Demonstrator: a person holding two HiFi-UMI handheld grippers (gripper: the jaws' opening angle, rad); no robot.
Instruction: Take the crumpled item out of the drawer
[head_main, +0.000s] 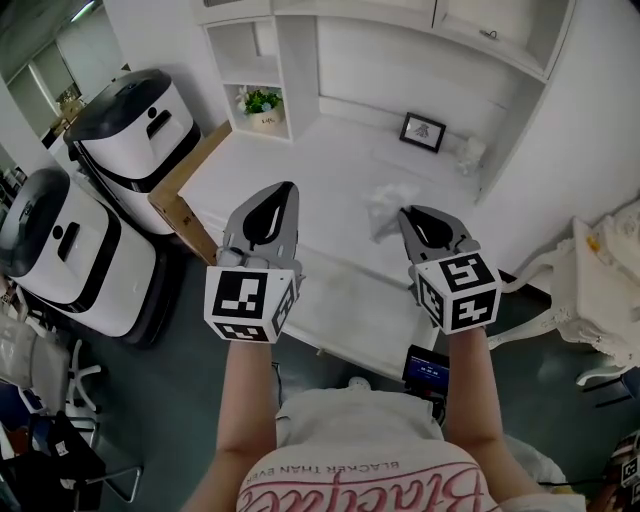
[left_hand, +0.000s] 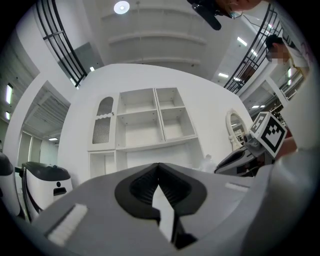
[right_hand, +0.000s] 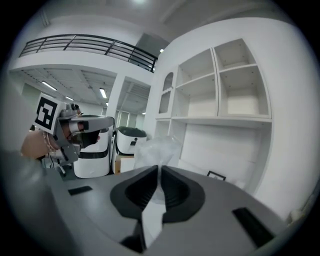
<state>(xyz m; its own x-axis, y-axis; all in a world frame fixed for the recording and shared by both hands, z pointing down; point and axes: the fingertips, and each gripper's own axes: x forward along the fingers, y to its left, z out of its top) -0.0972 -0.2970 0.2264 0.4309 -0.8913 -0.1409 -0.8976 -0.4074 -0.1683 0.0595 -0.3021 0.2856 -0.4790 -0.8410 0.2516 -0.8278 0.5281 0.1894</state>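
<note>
The crumpled item is a clear, whitish wad. It hangs at the tip of my right gripper, above the white desk. In the right gripper view the wad bulges out past the right gripper, whose jaws are shut on it. My left gripper is raised beside it at about the same height. Its jaws meet at the tips with nothing between them. A white drawer section juts out under the desk's front edge, largely hidden by both grippers.
Two white-and-black machines stand left of the desk beside a cardboard box. A potted plant and a small picture frame sit at the back under open shelves. A cloth-covered chair stands at the right.
</note>
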